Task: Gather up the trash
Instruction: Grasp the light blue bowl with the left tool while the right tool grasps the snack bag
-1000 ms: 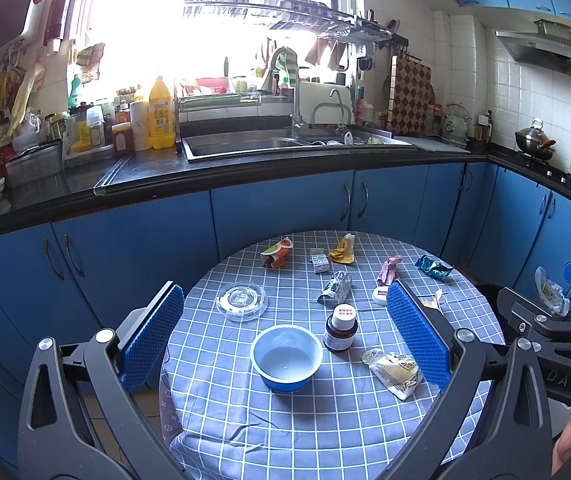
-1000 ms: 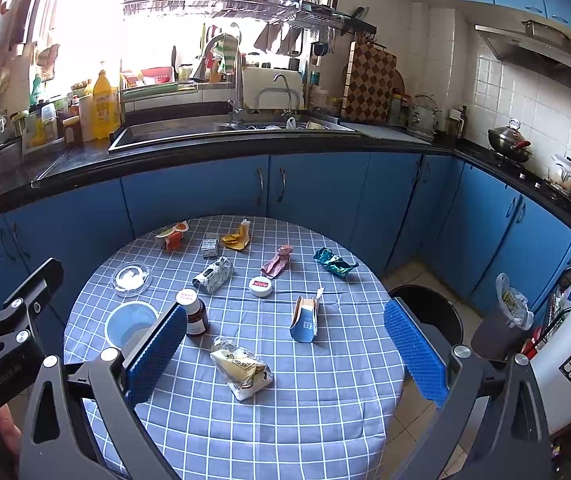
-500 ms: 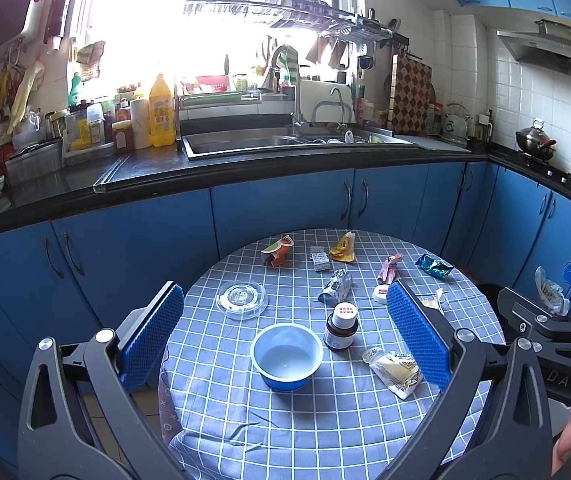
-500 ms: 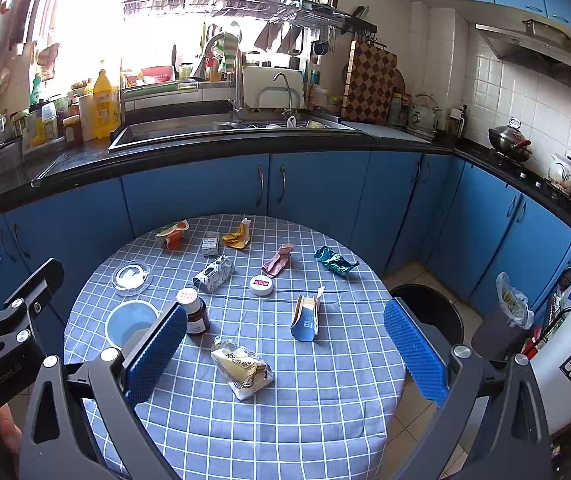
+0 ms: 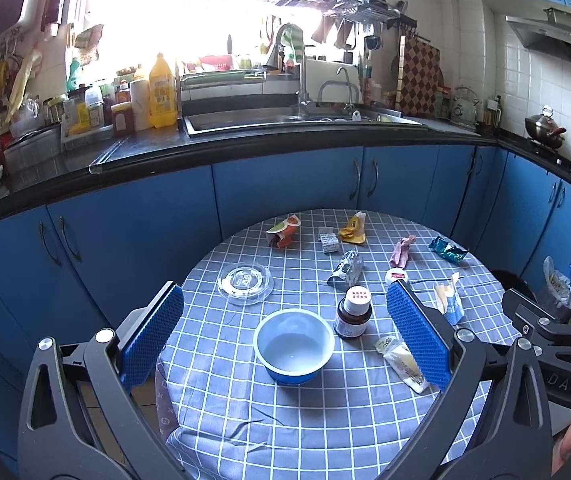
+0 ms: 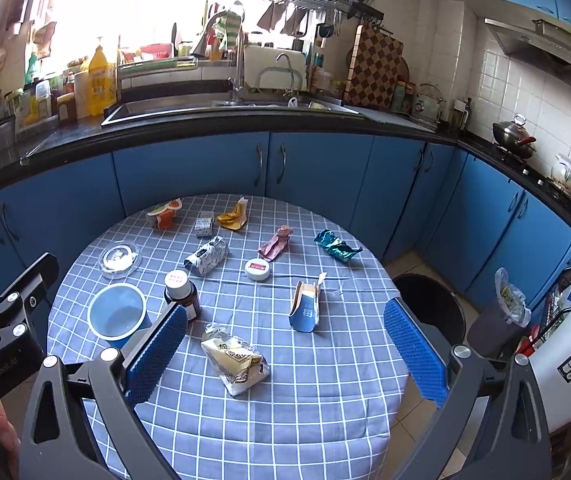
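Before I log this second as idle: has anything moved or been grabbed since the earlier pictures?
Nothing visibly changed. The left gripper and right gripper hang open above the table, holding nothing, and the trash lies where it was.

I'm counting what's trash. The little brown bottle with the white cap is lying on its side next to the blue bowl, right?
Not quite. The brown bottle stands upright beside the blue bowl, white cap on top. The left wrist view shows it clearly.
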The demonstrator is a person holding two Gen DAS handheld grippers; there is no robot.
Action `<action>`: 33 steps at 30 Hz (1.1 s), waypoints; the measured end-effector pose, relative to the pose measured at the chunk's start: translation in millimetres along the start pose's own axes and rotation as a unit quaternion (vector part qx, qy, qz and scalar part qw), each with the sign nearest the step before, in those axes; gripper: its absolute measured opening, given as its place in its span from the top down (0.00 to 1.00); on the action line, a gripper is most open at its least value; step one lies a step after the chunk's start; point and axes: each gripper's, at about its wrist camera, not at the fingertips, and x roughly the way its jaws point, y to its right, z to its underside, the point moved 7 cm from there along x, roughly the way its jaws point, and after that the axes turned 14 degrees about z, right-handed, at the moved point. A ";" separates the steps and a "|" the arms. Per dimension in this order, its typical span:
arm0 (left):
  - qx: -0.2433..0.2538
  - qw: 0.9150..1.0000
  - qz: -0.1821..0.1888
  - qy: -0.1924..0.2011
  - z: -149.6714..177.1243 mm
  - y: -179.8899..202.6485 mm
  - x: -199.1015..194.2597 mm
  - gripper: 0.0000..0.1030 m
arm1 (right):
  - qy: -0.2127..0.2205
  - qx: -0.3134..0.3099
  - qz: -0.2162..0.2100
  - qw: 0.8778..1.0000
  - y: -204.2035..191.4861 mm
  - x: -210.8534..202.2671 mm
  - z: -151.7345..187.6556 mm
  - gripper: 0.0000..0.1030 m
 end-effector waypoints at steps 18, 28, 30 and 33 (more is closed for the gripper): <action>-0.007 0.987 0.026 -0.160 81.2 -29.1 115.5 0.03 | -0.145 -0.034 -0.129 0.980 -67.3 121.5 93.8 0.07; -0.013 0.980 0.031 -0.196 88.6 -32.0 158.8 0.11 | -0.162 -0.075 -0.127 0.976 -95.7 147.0 97.6 0.29; -0.018 0.979 0.037 -0.202 91.6 -33.7 161.5 0.22 | -0.154 -0.089 -0.126 0.976 -98.1 144.5 96.5 0.41; -0.018 0.977 0.041 -0.209 95.9 -33.8 161.6 0.25 | -0.159 -0.090 -0.134 0.974 -98.7 140.5 97.1 0.55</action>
